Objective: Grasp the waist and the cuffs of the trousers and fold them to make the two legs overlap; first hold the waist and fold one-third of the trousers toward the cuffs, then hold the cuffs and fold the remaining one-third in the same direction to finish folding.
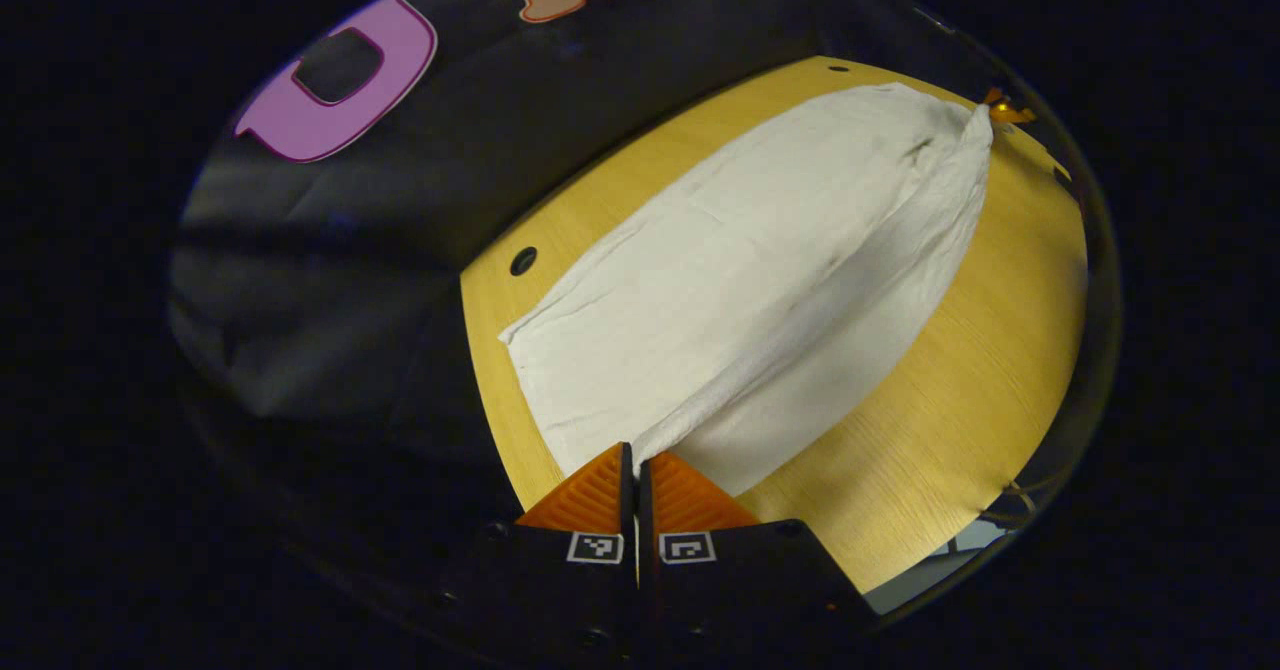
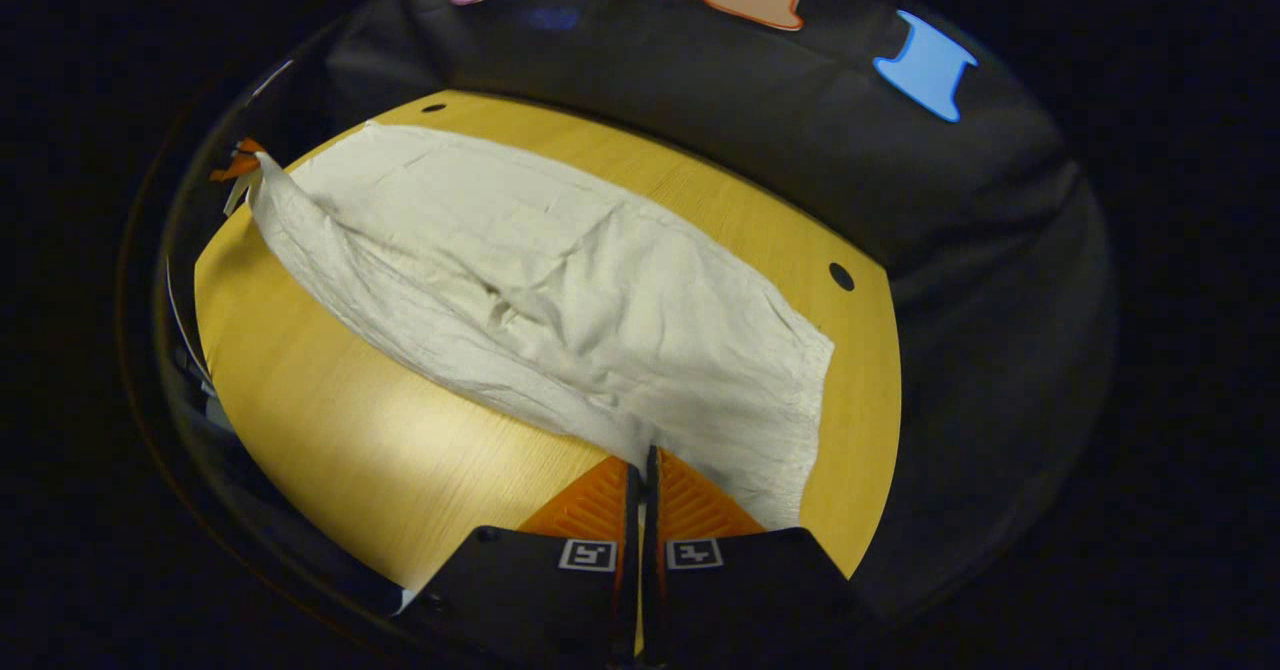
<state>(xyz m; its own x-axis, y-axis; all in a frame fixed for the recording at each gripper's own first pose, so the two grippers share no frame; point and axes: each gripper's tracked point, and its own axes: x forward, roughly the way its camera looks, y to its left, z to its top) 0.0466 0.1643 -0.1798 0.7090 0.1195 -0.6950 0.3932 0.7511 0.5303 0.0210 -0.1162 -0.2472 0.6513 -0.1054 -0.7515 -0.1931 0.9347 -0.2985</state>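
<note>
Both grippers, left [image 1: 636,455] & right [image 2: 650,460], were clamped on trousers [image 1: 760,260] edge at 6 o'clock; leg-overlap fold underway; next: carry edge across table [image 1: 960,390].

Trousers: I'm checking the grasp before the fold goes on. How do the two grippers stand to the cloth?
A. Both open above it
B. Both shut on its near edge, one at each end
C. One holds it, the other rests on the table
B: the left gripper and the right gripper each pinch the trousers, lifting the near edge into a taut ridge above the table.
</note>
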